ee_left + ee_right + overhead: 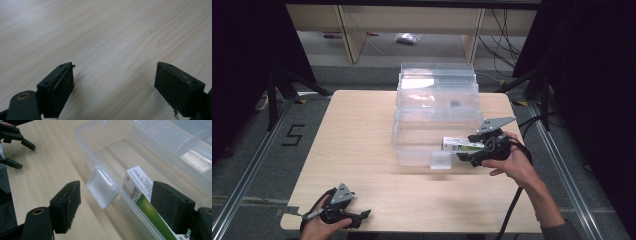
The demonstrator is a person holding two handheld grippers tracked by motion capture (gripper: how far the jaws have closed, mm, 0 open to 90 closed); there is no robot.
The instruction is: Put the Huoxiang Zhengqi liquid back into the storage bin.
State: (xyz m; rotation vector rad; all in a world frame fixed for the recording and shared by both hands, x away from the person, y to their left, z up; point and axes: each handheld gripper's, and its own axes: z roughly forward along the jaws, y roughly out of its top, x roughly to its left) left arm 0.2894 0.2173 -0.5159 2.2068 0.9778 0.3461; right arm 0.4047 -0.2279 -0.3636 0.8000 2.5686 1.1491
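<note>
Right tool (115,205) jaws wide apart straddling clear plastic bin (412,142) front wall, green-white carton (142,195) inside, left tool (115,87) wide open, empty, over worktop (362,130)

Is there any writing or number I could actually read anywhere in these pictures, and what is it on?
"5": dark figure marked on the grey floor left of the table.
White-and-green carton in the clear plastic box: lines of small black print and a red dot, too small and blurred to read.
Nothing readable on the left gripper or the right gripper.
</note>
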